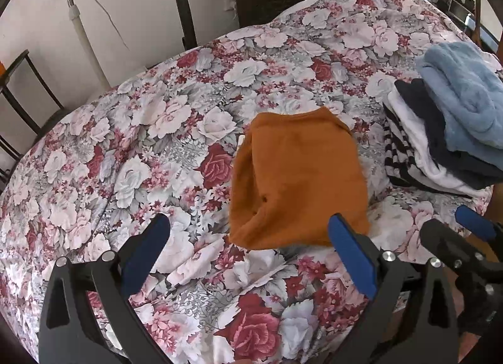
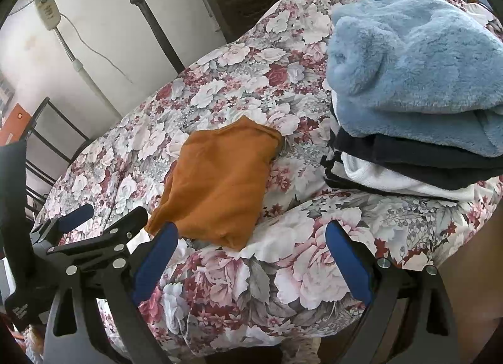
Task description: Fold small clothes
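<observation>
Jaws wide on left gripper [image 1: 248,250] and right gripper [image 2: 251,254], hovering near folded orange garment [image 1: 298,178].

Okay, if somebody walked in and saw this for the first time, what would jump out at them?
An orange garment, folded, lies mid-bed on the floral bedspread. To its right is a stack of folded clothes topped by a fluffy blue piece. Both hand-held grippers hover open at the near edge, holding nothing.

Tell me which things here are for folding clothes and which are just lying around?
For the job:
- orange garment, folded on the bed
- pile of folded clothes, blue fluffy one on top
- left gripper and right gripper, both open

Just there:
- floral bedspread
- standing fan
- metal bedpost
</observation>
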A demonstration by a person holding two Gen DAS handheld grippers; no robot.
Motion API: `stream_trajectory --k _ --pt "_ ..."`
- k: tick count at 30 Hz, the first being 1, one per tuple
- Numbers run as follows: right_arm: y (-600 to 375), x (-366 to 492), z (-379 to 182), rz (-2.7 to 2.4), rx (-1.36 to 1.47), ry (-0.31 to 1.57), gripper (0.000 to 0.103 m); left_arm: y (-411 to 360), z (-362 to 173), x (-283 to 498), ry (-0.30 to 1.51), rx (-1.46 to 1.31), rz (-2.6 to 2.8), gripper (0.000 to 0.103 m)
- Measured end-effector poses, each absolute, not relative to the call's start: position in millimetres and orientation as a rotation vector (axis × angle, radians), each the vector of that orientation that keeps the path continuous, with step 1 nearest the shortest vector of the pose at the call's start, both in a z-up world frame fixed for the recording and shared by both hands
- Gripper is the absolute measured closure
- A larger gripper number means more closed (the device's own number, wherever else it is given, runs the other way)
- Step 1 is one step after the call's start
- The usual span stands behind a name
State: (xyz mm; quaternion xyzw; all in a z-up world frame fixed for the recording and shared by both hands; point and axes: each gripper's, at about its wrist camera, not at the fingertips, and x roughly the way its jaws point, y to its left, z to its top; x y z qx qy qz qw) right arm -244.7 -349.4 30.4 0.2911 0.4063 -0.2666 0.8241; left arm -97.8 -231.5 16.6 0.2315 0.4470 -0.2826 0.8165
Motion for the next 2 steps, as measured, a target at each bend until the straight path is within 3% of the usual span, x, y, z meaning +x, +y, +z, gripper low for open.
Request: stream_trajectory --k 2 --pt "-350.3 -244.8 29.6 -0.57 0.621 0.866 0.008 -231.2 17.0 -100.0 0.948 0.497 -0.612 0.005"
